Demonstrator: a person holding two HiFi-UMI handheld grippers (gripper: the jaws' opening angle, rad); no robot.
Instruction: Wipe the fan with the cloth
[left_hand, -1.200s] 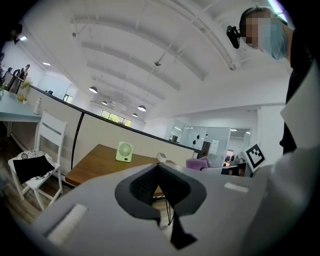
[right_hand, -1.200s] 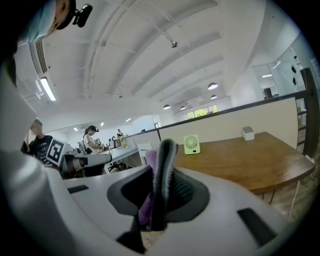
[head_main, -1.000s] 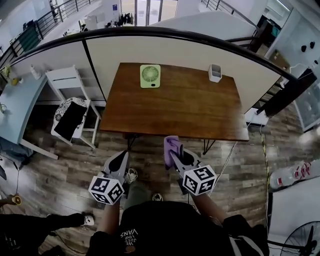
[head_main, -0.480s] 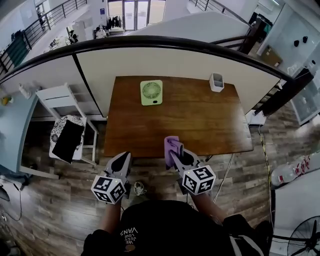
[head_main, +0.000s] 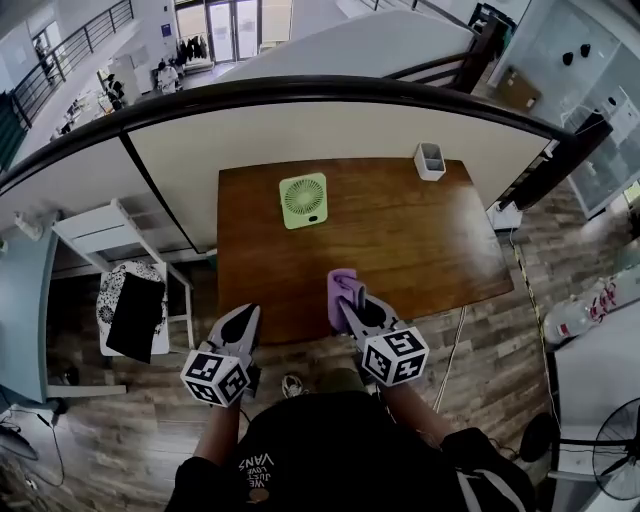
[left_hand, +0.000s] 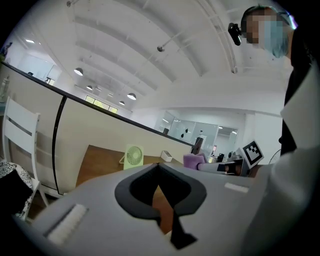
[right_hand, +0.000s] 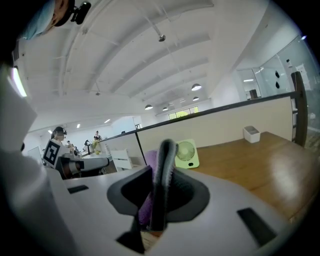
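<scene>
Bright ceiling lights, fisheye edges, sharp

Head view looks steeply down; both gripper views face the fan (left_hand: 133, 155).

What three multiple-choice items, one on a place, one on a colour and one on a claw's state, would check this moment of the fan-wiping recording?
1. Where is the fan?
A. on the far part of the table, near the partition
B. on the floor
C. on the white chair

2. What colour is the cloth?
A. green
B. purple
C. white

3. How is the left claw?
A. shut on the cloth
B. wide open
C. shut, empty

Answers:
1 A: the head view shows it standing by the table's far edge.
2 B: purple fabric is pinched in the right claw.
3 C: its jaws meet with nothing between them.
</scene>
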